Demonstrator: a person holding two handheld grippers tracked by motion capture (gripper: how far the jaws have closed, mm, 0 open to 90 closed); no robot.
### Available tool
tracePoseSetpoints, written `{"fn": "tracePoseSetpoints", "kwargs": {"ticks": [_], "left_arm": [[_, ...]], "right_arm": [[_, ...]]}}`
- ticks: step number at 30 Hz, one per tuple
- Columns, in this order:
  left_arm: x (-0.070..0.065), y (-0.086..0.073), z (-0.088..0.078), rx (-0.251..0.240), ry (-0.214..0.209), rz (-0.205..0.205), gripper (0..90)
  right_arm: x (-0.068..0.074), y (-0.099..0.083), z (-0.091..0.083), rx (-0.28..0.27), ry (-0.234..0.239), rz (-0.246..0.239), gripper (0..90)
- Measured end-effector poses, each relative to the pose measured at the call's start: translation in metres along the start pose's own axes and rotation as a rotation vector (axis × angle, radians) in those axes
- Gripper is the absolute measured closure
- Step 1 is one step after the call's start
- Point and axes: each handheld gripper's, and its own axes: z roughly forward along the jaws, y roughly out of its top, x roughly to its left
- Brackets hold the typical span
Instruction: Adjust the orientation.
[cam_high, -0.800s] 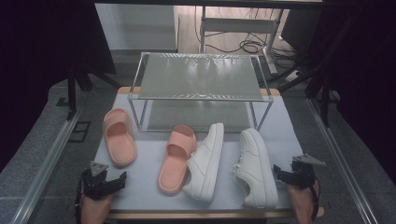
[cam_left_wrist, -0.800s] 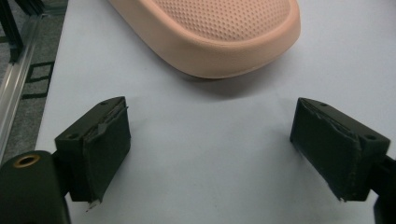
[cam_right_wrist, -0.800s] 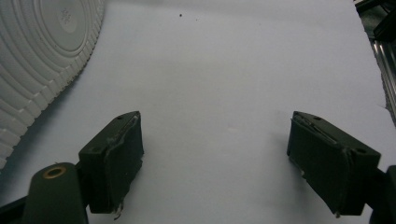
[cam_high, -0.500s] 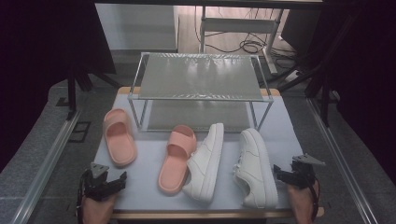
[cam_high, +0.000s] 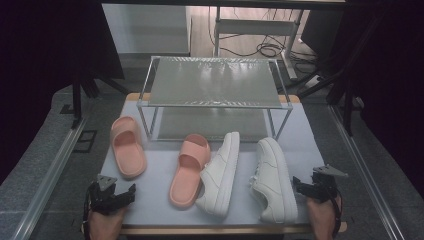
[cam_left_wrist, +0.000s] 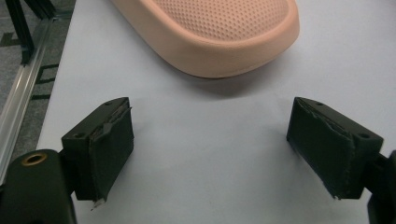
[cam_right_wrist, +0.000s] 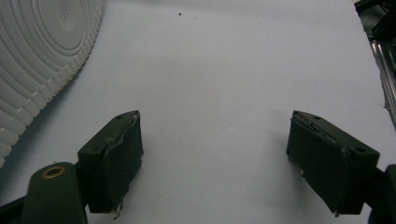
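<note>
Pink slippers (cam_high: 128, 152) and white shoes (cam_high: 272, 179) lie on your worktop (cam_high: 155, 200), in front of the metal shelf (cam_high: 212, 87). Your left claw (cam_high: 119, 195) sits wide and empty near one pink slipper. Your right claw (cam_high: 306, 186) sits wide and empty just beside a white shoe.

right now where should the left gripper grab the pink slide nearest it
Probably the heel end of the left pink slide, approached from the near edge of the table. The heel points toward the left gripper, whose jaws stand open and empty, and its rim looks thin enough to pinch. The strap at the far end is bulkier.
</note>
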Motion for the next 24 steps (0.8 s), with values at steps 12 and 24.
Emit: {"fn": "tracePoseSetpoints", "kwargs": {"ticks": [12, 24], "left_arm": [[0.000, 0.001, -0.002, -0.002, -0.035, 0.026, 22.4], [0.000, 0.015, -0.012, -0.012, -0.129, 0.030, 22.3]], "right_arm": [[0.000, 0.000, 0.000, 0.000, 0.002, 0.000, 18.7], [0.000, 0.000, 0.000, 0.001, 0.004, 0.003, 18.7]]}}
